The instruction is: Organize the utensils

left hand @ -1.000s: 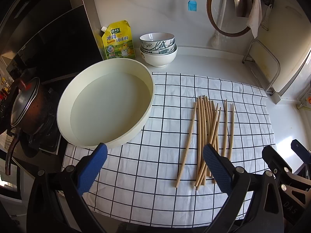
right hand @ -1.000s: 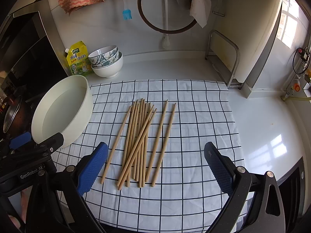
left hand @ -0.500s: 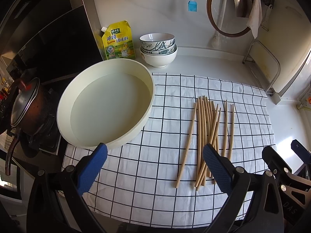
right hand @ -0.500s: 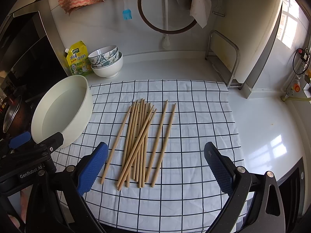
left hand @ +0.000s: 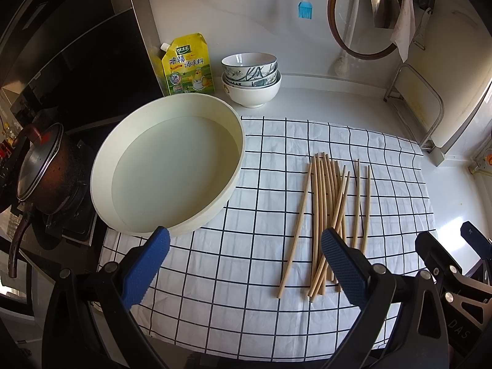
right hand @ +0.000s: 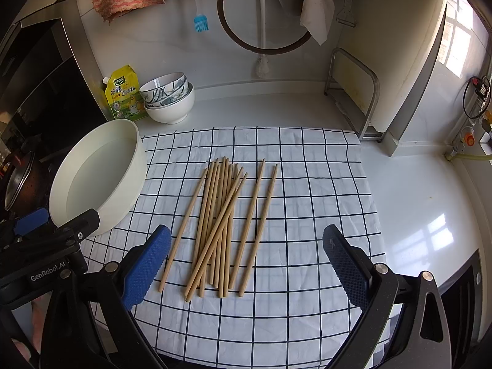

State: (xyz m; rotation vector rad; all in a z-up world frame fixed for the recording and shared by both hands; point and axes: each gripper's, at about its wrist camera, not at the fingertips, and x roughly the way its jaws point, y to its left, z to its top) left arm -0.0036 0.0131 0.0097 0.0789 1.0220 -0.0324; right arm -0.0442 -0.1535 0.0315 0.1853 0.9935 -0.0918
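Several wooden chopsticks (right hand: pixel 220 224) lie side by side on a white cloth with a black grid (right hand: pixel 307 184); they also show in the left wrist view (left hand: pixel 329 212). A round cream basin (left hand: pixel 123 153) holding water stands at the cloth's left edge, also seen in the right wrist view (right hand: pixel 58 184). My left gripper (left hand: pixel 246 264) is open and empty above the cloth's near part, left of the chopsticks. My right gripper (right hand: pixel 246 264) is open and empty, just short of the chopsticks' near ends.
Stacked bowls (left hand: pixel 250 77) and a yellow seasoning pouch (left hand: pixel 187 64) stand by the back wall. A pot (left hand: pixel 46 169) sits on the stove at left. A metal rack (right hand: pixel 356 92) stands at back right. White counter (right hand: pixel 415 200) lies right of the cloth.
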